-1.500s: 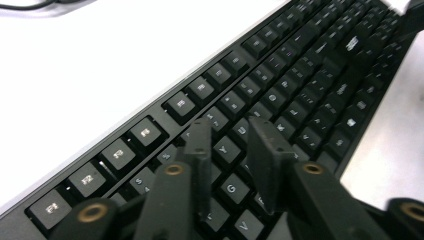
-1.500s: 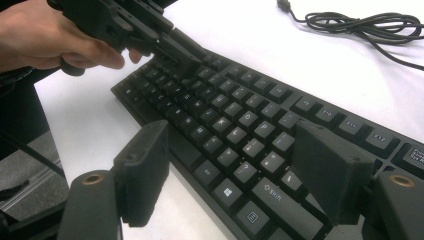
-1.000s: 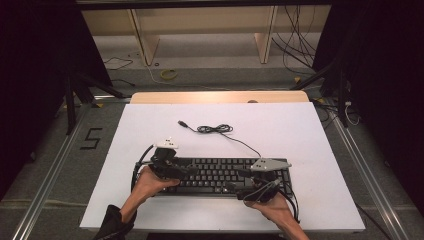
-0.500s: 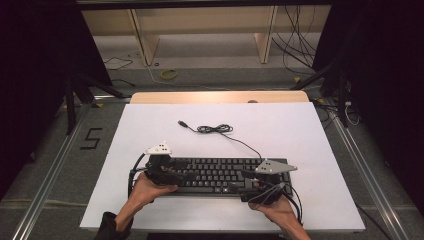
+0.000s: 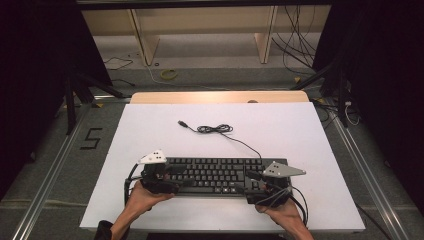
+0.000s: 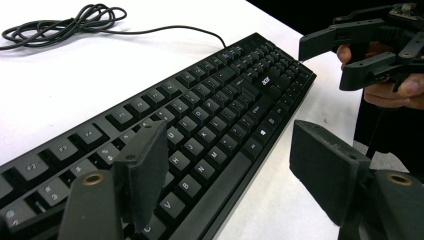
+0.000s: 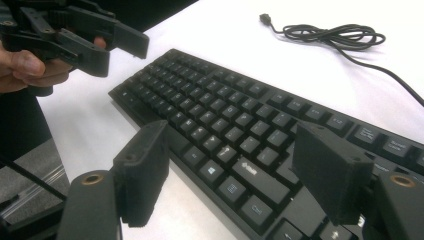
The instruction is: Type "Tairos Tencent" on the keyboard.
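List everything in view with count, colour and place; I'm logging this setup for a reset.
keyboard: one, black, near edge of the table, lying flat.
cable: one, black, coiled behind the keyboard, running to its right rear.
table: one, white top, centre.
wooden board: one, tan, along the table's far edge.
left tongs: one, black, open over the keyboard's left end; jaws have just been opening.
right tongs: one, black, open over the right end.

keyboard [image 5: 215, 175] near table [image 5: 300, 130] front edge, cable [image 5: 215, 129] behind, claws at ends
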The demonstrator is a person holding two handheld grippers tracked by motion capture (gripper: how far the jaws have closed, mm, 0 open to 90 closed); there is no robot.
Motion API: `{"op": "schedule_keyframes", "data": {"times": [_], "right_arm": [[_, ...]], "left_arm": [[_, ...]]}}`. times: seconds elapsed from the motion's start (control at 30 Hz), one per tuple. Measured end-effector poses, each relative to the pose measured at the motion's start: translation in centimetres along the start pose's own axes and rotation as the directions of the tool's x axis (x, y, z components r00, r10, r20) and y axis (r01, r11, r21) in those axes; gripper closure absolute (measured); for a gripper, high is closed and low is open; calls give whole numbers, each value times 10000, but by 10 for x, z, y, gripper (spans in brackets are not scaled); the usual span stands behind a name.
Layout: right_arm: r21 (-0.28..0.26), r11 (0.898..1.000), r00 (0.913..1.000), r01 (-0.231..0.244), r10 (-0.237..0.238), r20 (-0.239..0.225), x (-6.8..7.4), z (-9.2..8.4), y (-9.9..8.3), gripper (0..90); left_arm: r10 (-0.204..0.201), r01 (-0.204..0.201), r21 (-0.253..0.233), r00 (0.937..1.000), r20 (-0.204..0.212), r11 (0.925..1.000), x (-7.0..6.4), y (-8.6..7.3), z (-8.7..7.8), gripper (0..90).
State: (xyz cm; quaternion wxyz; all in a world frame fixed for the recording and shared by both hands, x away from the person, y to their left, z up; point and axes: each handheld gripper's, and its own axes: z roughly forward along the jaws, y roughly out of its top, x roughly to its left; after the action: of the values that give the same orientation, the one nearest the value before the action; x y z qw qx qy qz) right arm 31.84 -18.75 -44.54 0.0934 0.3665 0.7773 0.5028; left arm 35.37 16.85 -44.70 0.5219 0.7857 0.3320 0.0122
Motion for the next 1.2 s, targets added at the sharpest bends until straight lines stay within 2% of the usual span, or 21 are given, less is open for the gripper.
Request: {"op": "schedule_keyframes", "data": {"times": [0.13, 0.63, 1.2], "right_arm": [[-48, 10000, 10000, 31, -31, 92, -1, -5, -3, 316], [-230, 9997, 9994, -100, 108, 338, -5, -18, -13, 309], [-250, 9995, 9992, -173, 182, 356, -7, -18, -14, 306]], "left_arm": [[-85, 85, -158, 10000, -4, 9998, -1, -5, -5, 311], [-212, 210, -265, 9997, -87, 9994, -5, -23, -12, 289], [-281, 275, -287, 9994, -211, 9992, -2, -23, -12, 286]]}}
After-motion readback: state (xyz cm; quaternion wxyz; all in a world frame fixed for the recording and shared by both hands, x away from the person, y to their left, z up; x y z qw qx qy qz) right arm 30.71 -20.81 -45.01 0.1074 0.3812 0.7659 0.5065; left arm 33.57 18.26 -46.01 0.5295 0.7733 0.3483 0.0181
